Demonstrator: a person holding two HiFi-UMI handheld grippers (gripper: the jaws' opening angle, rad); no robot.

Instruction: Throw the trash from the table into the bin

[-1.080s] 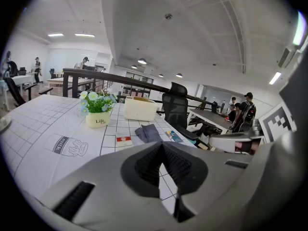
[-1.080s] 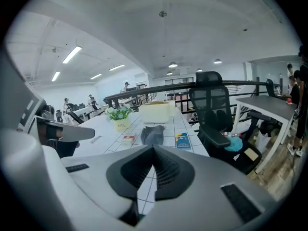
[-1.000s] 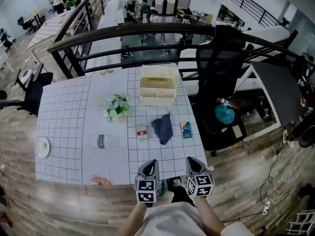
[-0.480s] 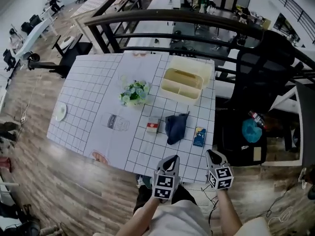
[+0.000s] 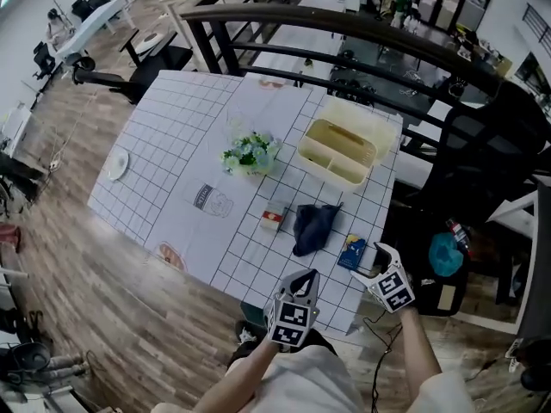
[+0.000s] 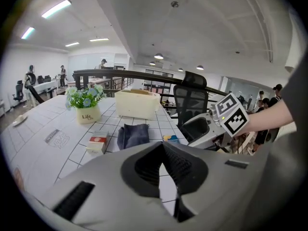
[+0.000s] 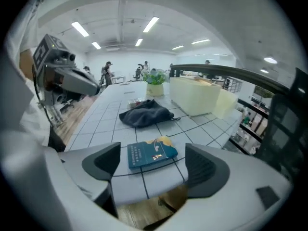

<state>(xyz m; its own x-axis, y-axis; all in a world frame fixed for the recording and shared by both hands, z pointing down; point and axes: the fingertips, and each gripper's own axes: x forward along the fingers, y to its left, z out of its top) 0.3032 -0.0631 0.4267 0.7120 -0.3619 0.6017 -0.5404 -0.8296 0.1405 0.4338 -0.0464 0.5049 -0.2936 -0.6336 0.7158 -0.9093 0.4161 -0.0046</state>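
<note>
A blue pack [image 5: 351,253] lies near the right front corner of the white gridded table [image 5: 172,162]. My right gripper [image 5: 379,252] hovers just in front of it. Its jaws are opening, and the blue pack [image 7: 152,154] lies on the table in line with the gap, untouched. Left of it lie a dark cloth [image 5: 313,229] and a small red-and-white box [image 5: 274,218]. Behind them stands a cream bin [image 5: 344,151]. My left gripper [image 5: 303,284] is shut and empty over the table's front edge. The left gripper view shows the box [image 6: 97,142], the cloth [image 6: 133,134] and the bin [image 6: 136,103].
A flower pot [image 5: 250,153] stands mid-table, and a white plate [image 5: 118,164] sits at the far left edge. A black office chair [image 5: 482,144] stands right of the table. A dark railing [image 5: 344,24] runs behind it. Wooden floor lies in front.
The head view has swung, so the table now lies tilted. My right gripper rolled, went from shut to open and came up to the blue pack. My left gripper moved forward, still shut.
</note>
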